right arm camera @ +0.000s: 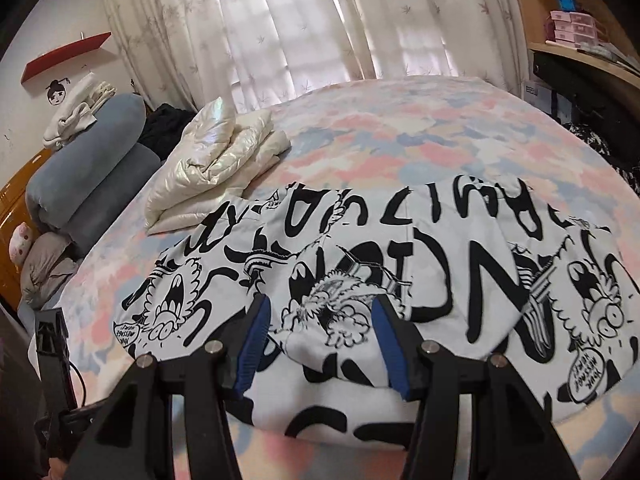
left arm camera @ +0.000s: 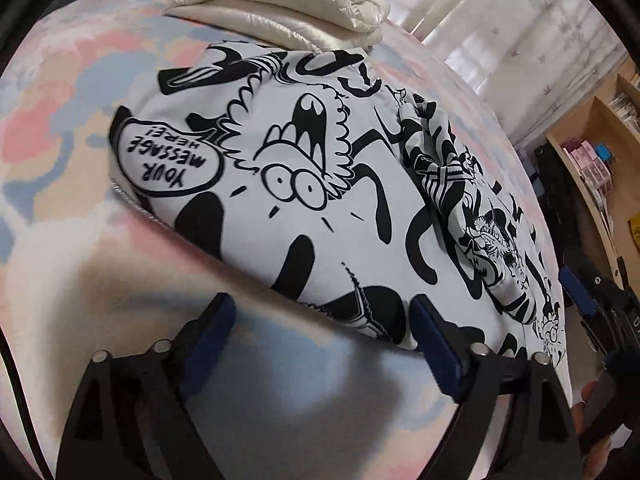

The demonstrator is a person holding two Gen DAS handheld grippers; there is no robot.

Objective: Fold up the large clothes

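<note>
A bed (right arm camera: 400, 128) fills most of both views, covered with a sheet blotched in pink, pale blue and cream. Behind it hang sheer white curtains (right arm camera: 304, 20) with a faint leaf print, daylight coming through. To the right stands a wooden shelf (left arm camera: 600, 128) with small pink boxes. At the head of the bed lie rolled grey bedding (right arm camera: 88, 160) and a dark heap beside it; a red wall shelf (right arm camera: 68, 54) hangs above.

A white garment (right arm camera: 440, 264) with black cartoon drawings lies spread across the near half of the bed, its middle bunched into a ridge. A folded cream puffer jacket (right arm camera: 216, 160) sits just beyond it, its edge touching or nearly touching the garment.

The left gripper (left arm camera: 320, 320) has its jaws spread wide at the garment's near hem; one blue pad is by the cloth edge, the other over bare sheet, nothing clamped. The right gripper (right arm camera: 320, 320) has its jaws about half open over the garment; whether the pads pinch the cloth I cannot tell.
</note>
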